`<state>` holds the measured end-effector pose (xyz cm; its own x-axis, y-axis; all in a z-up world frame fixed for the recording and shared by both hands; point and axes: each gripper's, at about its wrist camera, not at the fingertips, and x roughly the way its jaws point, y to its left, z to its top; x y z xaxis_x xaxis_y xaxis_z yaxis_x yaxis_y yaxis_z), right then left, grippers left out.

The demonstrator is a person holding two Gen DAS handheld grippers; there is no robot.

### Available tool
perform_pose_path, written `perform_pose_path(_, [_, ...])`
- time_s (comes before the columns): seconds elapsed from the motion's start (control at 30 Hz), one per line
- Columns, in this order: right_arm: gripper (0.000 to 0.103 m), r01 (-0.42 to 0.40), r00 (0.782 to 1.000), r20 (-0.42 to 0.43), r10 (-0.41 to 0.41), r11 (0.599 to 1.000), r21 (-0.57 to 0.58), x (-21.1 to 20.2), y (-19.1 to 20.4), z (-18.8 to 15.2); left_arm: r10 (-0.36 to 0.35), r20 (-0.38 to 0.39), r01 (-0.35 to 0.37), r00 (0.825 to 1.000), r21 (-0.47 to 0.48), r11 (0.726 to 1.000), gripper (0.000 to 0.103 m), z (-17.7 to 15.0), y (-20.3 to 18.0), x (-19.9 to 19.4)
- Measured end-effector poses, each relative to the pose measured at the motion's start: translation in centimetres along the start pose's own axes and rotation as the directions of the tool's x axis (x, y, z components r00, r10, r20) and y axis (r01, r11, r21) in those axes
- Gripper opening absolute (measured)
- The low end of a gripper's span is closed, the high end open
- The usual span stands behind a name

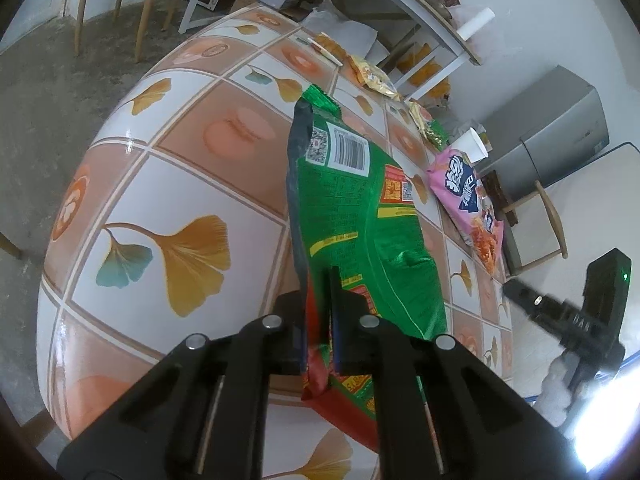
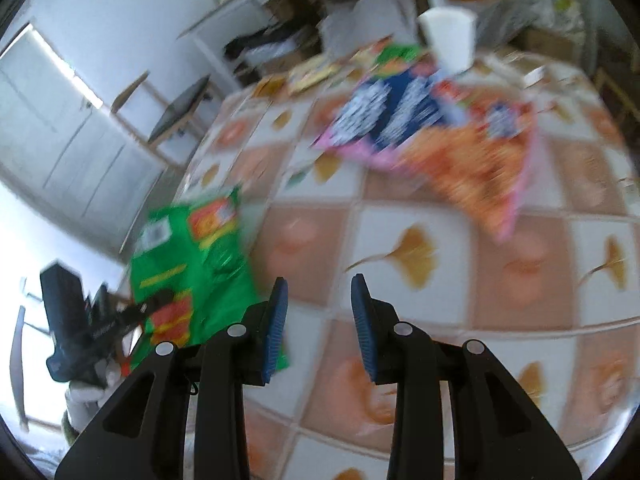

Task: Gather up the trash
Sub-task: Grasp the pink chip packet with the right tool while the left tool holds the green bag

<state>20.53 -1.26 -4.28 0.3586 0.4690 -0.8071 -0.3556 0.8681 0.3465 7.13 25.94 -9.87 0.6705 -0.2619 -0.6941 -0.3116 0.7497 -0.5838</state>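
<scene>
Left claw [image 1: 320, 320] is clamped tight on the near edge of the green snack bag [image 1: 360, 216] lying on the tiled surface [image 1: 192, 184]; right claw [image 2: 319, 320] hangs open over the tiles, empty, pink bag [image 2: 440, 140] further out

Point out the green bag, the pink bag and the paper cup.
green bag [image 1: 360, 216]: left wrist view, printed back panel.
pink bag [image 2: 472, 148]: right wrist view, orange middle of its front.
paper cup [image 2: 450, 38]: right wrist view, side wall.
</scene>
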Motion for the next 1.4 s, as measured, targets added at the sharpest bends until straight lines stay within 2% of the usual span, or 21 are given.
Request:
perform_pose_path(0.07, [0.033,0.038,0.999,0.037,-0.039,0.999,0.036,-1.2,-1.7,1.0,0.0,0.001,0.0,1.0,-0.003,1.0,0.007,0.1,0.1,-0.1])
perform_pose_path(0.13, [0.041,0.066,0.996,0.063,-0.07,0.996,0.058,-2.1,-3.0,1.7,0.001,0.003,-0.001,1.0,-0.002,1.0,0.007,0.1,0.2,-0.2])
perform_pose_path(0.23, [0.047,0.111,0.989,0.089,-0.118,0.991,0.078,-2.6,-4.7,3.1,0.007,0.004,-0.007,1.0,-0.004,1.0,0.007,0.1,0.4,-0.3])
perform_pose_path(0.33, [0.054,0.138,0.985,0.093,-0.146,0.986,0.088,-2.3,-6.1,4.5,0.014,0.007,-0.014,1.0,-0.013,1.0,0.007,0.1,0.6,-0.5])
perform_pose_path(0.47, [0.058,0.169,0.981,0.09,-0.173,0.984,0.049,-0.6,-6.8,6.9,0.02,0.006,-0.02,1.0,-0.02,1.0,0.007,0.3,0.7,-0.6])
perform_pose_path(0.67, [0.066,0.115,0.987,0.103,-0.121,0.992,0.056,2.0,-9.5,12.1,0.034,-0.002,-0.034,0.999,-0.009,0.999,0.007,0.5,0.7,-0.5])
perform_pose_path(0.73, [0.07,0.094,0.992,0.078,-0.099,0.994,0.058,3.3,-10.1,14.1,0.04,-0.005,-0.04,0.999,-0.006,0.999,0.007,0.6,0.7,-0.4])
perform_pose_path(0.93, [0.072,0.016,1.0,0.025,-0.018,0.998,0.069,8.3,-11.5,18.4,0.055,-0.015,-0.055,0.998,0.004,0.998,0.007,0.8,0.5,-0.2])
perform_pose_path(1.1, [0.072,-0.029,0.998,-0.044,0.033,0.995,0.091,11.6,-11.9,18.8,0.066,-0.017,-0.066,0.998,0.017,0.998,0.007,0.9,0.2,0.0])
perform_pose_path(1.23, [0.071,0.001,0.996,-0.089,0.001,1.0,0.028,12.4,-10.5,16.9,0.07,-0.019,-0.07,0.997,0.028,0.997,0.007,1.0,0.0,0.2])
perform_pose_path(1.4, [0.069,0.014,0.996,-0.092,-0.015,1.0,-0.007,11.2,-9.0,13.8,0.061,-0.026,-0.06,0.998,0.052,0.997,0.007,0.9,-0.8,0.5])
